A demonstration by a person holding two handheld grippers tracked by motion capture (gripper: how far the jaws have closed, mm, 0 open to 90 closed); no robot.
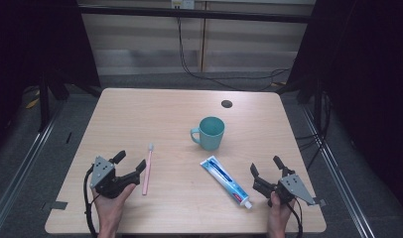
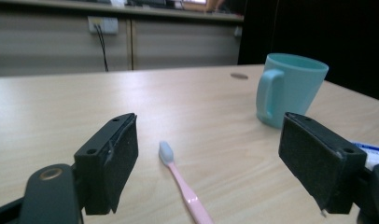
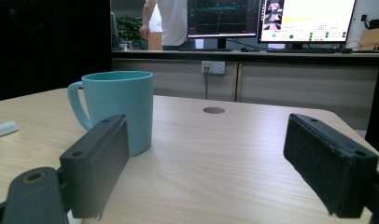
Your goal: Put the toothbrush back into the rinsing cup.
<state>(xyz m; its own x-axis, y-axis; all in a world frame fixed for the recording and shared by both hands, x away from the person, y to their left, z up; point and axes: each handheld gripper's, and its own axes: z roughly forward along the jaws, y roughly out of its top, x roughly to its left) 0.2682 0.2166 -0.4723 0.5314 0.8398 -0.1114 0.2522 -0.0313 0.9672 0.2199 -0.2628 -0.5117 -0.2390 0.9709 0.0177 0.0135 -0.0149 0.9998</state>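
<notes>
Both hand-held grippers [image 1: 130, 162] [image 1: 265, 165] gape near the table's [image 1: 140, 109] front edge.

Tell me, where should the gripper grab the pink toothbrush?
Probably mid-handle. The toothbrush lies flat, bristles pointing away from the person, so the left gripper, open just beside it, could come straight down with one jaw either side of the thin handle. The bristle head is soft and best left alone.

Mug [image 1: 211, 132] was teal. Toothbrush [image 1: 147, 170] was pink with a pale bristle head. Toothpaste tube [image 1: 225, 181] was white with blue print and a red stripe. Table [image 1: 140, 114] showed light woodgrain.
</notes>
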